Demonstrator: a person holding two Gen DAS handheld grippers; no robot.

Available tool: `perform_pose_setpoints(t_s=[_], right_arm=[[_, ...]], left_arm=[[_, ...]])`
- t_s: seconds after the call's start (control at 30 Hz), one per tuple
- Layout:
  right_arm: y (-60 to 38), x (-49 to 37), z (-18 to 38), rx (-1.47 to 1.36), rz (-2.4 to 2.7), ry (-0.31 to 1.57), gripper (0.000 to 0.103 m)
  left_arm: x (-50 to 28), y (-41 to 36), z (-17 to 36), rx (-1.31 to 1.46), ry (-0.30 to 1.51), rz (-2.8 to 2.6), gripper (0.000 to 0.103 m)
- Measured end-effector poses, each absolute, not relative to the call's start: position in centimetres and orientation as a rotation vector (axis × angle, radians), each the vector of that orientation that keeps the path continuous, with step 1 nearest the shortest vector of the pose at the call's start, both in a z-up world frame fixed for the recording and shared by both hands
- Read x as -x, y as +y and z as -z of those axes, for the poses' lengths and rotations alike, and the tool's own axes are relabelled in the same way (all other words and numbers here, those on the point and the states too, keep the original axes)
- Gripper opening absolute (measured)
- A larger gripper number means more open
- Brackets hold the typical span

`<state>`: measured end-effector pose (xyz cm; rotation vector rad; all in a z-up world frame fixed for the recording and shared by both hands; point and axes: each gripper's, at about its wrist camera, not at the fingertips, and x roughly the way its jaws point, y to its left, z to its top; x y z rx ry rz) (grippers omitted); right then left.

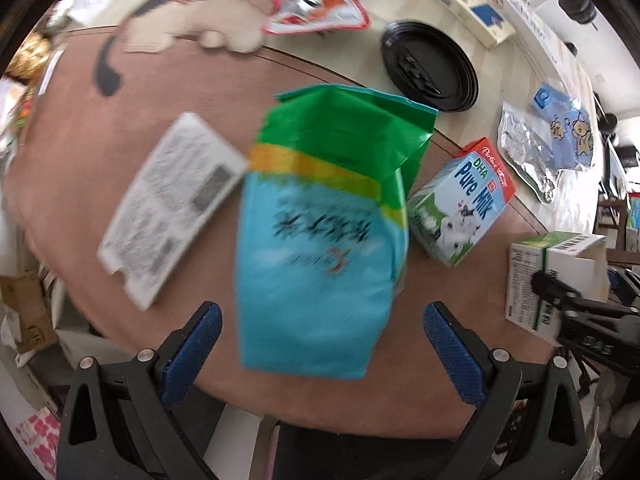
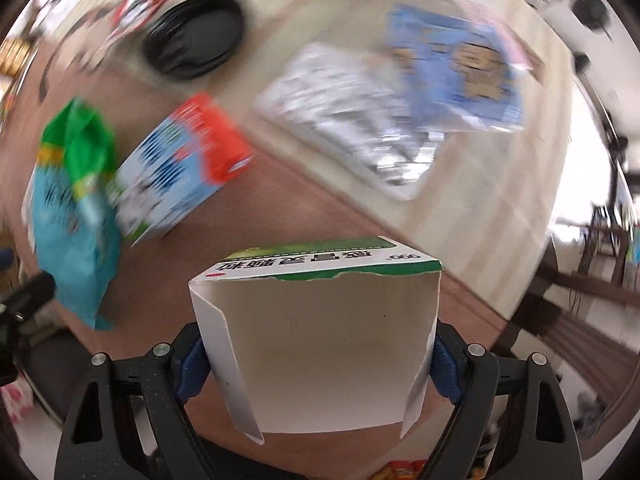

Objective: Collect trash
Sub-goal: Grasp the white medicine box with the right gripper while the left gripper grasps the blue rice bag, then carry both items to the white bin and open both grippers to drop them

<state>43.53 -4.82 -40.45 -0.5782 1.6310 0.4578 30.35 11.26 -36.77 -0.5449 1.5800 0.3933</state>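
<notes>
My left gripper is open, its blue pads on either side of the lower end of a blue and green snack bag lying on the brown table. My right gripper is shut on an open green and white medicine box and holds it above the table edge. That box also shows in the left wrist view at the right. A Pure Milk carton lies beside the bag. A flat white printed box lies left of the bag.
A black round lid lies on the pale surface behind. A red and white triangular wrapper, a silver foil bag and a blue cartoon bag lie farther back. Clutter lies on the floor at the left.
</notes>
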Motion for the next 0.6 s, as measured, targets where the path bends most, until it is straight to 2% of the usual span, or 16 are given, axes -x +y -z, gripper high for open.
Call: perform_pose_setpoints(t_s=[0.3, 0.33, 0.4, 0.6], right_arm=[[-5.4, -44.7, 40.5, 0.538, -0.439, 1.678, 0.090], [-6.3, -44.9, 41.0, 0.535, -0.440, 1.678, 0.090], [-6.0, -44.8, 41.1, 0.536, -0.439, 1.678, 0.090], [-6.0, -45.0, 41.3, 0.542, -0.440, 1.663, 0.089]], left_arm=[[-32.2, 12.3, 41.1, 0.539, 1.663, -0.381, 0.103], [-32.1, 12.5, 41.2, 0.538, 1.660, -0.385, 0.103], [-32.0, 12.7, 41.3, 0.532, 1.651, -0.396, 0.096], [-30.5, 13.3, 39.2, 0.506, 1.608, -0.411, 0.095]])
